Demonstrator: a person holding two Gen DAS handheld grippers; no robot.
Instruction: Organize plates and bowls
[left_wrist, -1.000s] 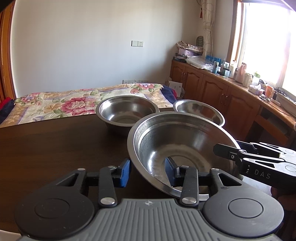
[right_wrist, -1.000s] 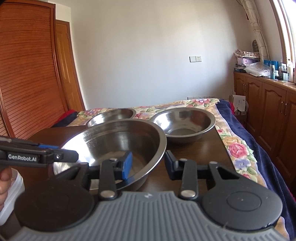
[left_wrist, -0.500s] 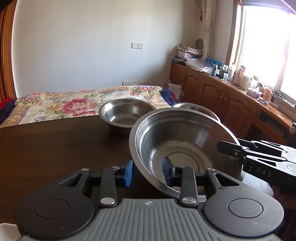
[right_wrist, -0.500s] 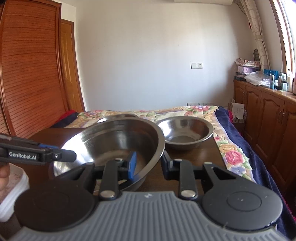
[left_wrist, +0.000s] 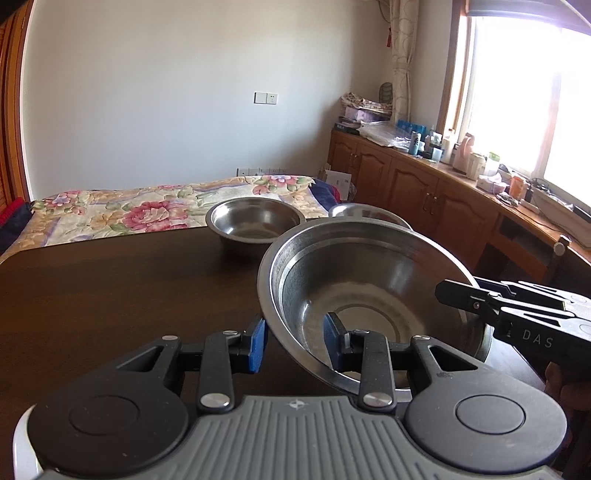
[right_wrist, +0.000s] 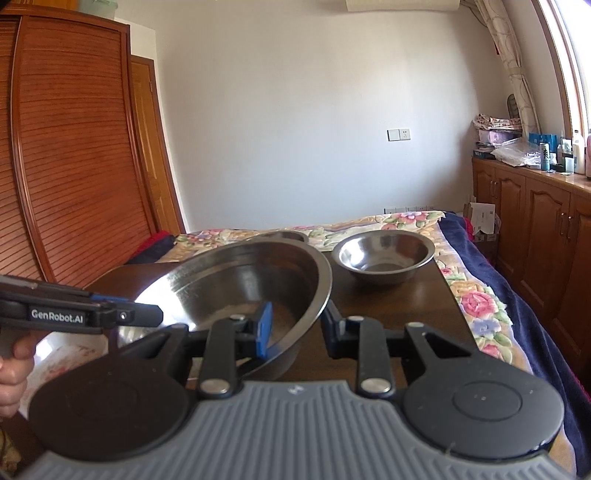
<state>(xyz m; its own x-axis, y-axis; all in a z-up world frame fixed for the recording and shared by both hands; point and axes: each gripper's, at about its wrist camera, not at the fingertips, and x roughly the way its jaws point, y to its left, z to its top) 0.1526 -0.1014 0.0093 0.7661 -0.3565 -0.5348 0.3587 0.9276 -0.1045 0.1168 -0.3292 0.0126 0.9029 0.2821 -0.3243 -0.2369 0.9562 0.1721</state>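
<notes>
Stainless steel caught the window light as the large round steel bowl (left_wrist: 373, 295) rode higher than a second before, lifted off the dark wooden table (left_wrist: 110, 295) with its near rim tipped down toward the cameras. The left gripper (left_wrist: 293, 341) straddled the bowl's rim at about seven o'clock, one blue pad outside the wall and one inside. The gap between pads looked wide, so I could not tell whether it truly pinched. The right gripper (right_wrist: 295, 325) bracketed the opposite rim in the same fashion, and its grip was equally unclear. Compared with the earlier frames, the bowl had risen and tilted more. I judged that it was being carried toward stacking.

Being round, the bowl had no long axis. Its mouth faced up and back toward the person. Two smaller steel bowls sat at the table's far edge, one at twelve o'clock (left_wrist: 255, 225) and another at one o'clock (left_wrist: 369, 212), partly hidden.
</notes>
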